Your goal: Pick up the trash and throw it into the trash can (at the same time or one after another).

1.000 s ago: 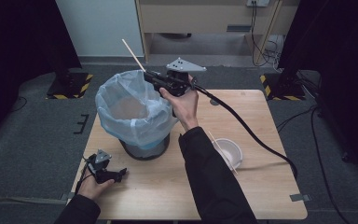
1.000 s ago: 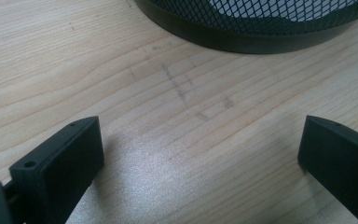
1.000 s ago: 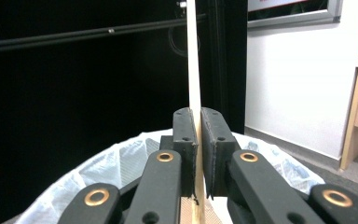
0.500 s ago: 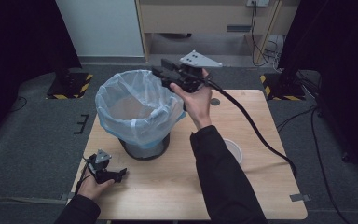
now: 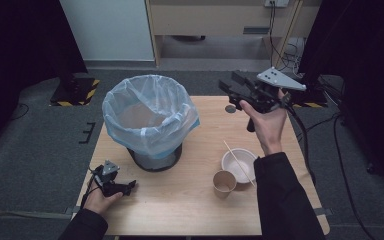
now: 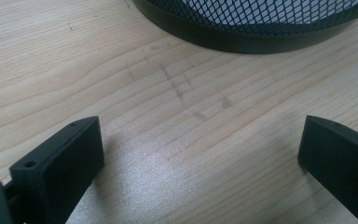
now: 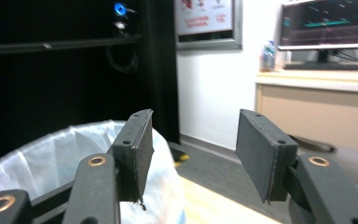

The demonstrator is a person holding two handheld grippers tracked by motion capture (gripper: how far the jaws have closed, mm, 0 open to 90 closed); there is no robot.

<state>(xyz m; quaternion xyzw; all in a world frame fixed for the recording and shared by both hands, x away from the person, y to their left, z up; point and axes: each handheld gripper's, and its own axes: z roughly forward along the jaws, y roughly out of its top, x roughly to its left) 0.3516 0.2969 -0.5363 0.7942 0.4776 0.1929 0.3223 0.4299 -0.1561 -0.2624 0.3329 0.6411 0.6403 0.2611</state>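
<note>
Judging the remaining chopstick [image 5: 239,162], lying across the white bowl [image 5: 233,169] beside the paper cup [image 5: 224,182], light, stiff and slippery, the right gripper [image 5: 228,89], jaws just spread and empty, should pinch its raised end, while the left gripper [image 5: 128,186] rests open on the table [image 5: 190,210].

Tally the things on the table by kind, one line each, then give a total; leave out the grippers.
Mesh bin with plastic liner: 1
White bowl: 1
Paper cup: 1
Wooden stick across the bowl: 1
Small dark round thing near the table's far edge, too small to identify: 1
Total: 5
</note>
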